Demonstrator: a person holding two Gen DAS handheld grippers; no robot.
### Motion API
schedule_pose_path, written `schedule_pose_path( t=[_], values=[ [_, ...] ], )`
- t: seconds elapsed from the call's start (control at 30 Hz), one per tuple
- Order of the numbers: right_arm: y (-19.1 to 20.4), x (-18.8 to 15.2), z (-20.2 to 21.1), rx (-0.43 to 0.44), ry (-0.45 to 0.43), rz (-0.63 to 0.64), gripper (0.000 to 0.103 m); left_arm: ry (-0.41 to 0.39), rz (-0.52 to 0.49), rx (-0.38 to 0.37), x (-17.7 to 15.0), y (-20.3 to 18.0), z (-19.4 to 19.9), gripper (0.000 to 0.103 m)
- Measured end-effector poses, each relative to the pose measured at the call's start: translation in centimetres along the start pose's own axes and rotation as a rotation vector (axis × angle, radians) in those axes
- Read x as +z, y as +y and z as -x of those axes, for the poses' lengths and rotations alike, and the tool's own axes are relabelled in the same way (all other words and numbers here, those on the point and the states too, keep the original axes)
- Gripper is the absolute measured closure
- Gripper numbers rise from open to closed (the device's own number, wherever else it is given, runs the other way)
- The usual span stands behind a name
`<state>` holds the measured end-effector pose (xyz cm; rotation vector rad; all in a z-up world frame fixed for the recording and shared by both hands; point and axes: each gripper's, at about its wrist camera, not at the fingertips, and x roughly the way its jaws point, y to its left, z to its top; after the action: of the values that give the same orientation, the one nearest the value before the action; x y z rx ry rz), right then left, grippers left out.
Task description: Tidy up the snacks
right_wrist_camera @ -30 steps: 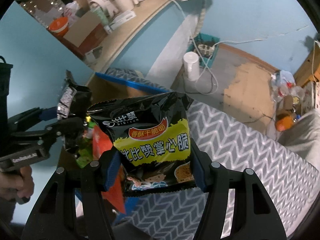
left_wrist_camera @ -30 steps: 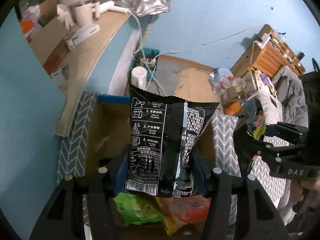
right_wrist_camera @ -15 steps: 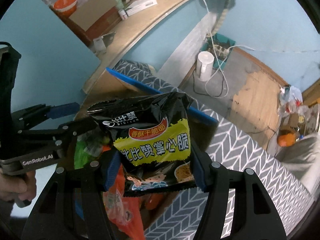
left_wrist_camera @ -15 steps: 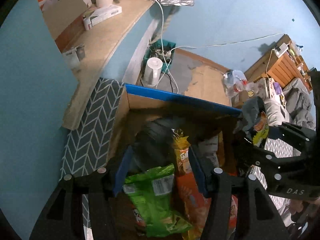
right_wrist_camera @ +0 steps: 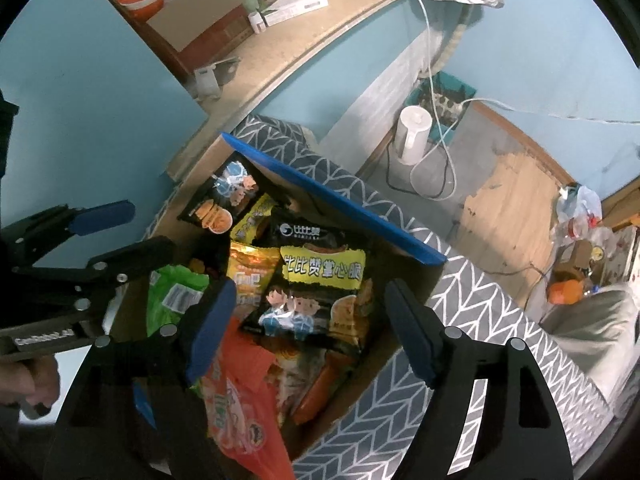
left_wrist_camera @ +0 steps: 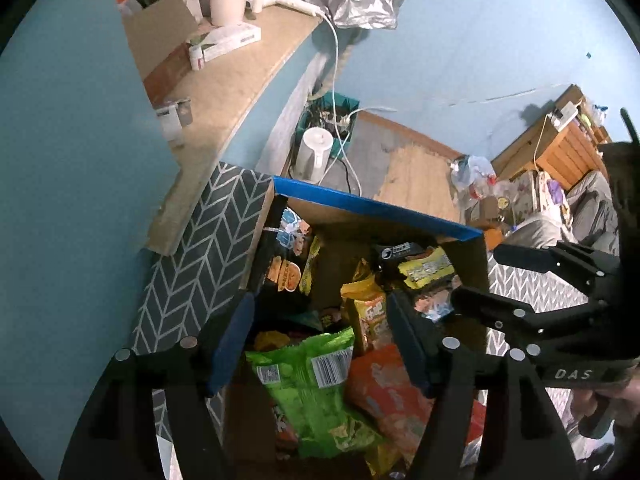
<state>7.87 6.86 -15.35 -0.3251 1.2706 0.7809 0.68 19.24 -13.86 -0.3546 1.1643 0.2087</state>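
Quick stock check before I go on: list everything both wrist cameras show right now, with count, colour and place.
Cardboard box: one, brown with blue rim, on the patterned cloth.
Patterned cloth: one, grey with white chevrons, under the box.
Black noodle snack bag: one, black and yellow, on top of the pile in the box.
Green bag: one, green, near end of the box.
Orange bag: one, orange, near end of the box.
Yellow bag: one, yellow-orange, middle of the box.
Kettle: one, white, on the floor beyond the box.
Mug: one, cream, on the wooden counter.
Left gripper: fingers open, over the box.
Right gripper: fingers open, over the box.
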Motion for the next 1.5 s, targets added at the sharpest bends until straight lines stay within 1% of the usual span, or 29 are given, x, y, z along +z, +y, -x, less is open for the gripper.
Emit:
schedule_pose_path(
  t=[0.07, 0.3, 0.43, 0.57, 0.67, 0.7, 0.83, 1.0, 1.17, 1.37, 1.5],
  values=[
    [0.1, -0.3, 0.9, -0.010, -0.017, 0.001, 0.025, -0.019, 0.011, -0.005, -0.2, 0.0, 0.9, 0.028],
    [0.5, -1.2, 4.4, -0.052, -0.090, -0.002, 0.025, -0.084, 0.004, -0.020, -1.2, -1.1, 4.2, 0.028],
    [0.6, -1.7, 7.0, -0.069, -0.150, -0.009, 0.025, -0.120, -0.009, -0.025, -1.7, -2.0, 6.2, 0.023],
    [0.5, -2.2, 8.9, -0.064, -0.182, -0.031, 0.025, -0.152, -0.024, -0.020, -2.3, -2.8, 8.1, 0.023],
    [0.4, -2.9, 10.2, -0.050, -0.206, -0.044, 0.025, -0.168, -0.026, -0.027, -2.7, -3.4, 9.4, 0.020],
    [0.4, -3.1, 10.7, -0.054, -0.216, -0.051, 0.025, -0.177, -0.032, -0.023, -2.8, -3.7, 9.8, 0.017],
    [0.2, -3.8, 11.9, -0.058, -0.229, -0.070, 0.025, -0.207, -0.063, -0.013, -3.1, -4.8, 11.2, 0.017],
    [-0.4, -4.8, 13.3, -0.082, -0.246, -0.096, 0.025, -0.222, -0.048, -0.022, -3.5, -5.6, 12.6, 0.015],
    [-1.1, -5.8, 14.7, -0.087, -0.266, -0.130, 0.025, -0.249, -0.051, -0.009, -3.8, -6.3, 13.8, 0.015],
    [-1.3, -6.6, 16.3, -0.114, -0.295, -0.132, 0.025, -0.238, -0.047, -0.025, -4.0, -7.0, 14.2, 0.014],
    [-1.4, -6.8, 17.0, -0.108, -0.308, -0.133, 0.025, -0.247, -0.046, -0.016, -4.1, -7.4, 14.6, 0.014]
  ],
)
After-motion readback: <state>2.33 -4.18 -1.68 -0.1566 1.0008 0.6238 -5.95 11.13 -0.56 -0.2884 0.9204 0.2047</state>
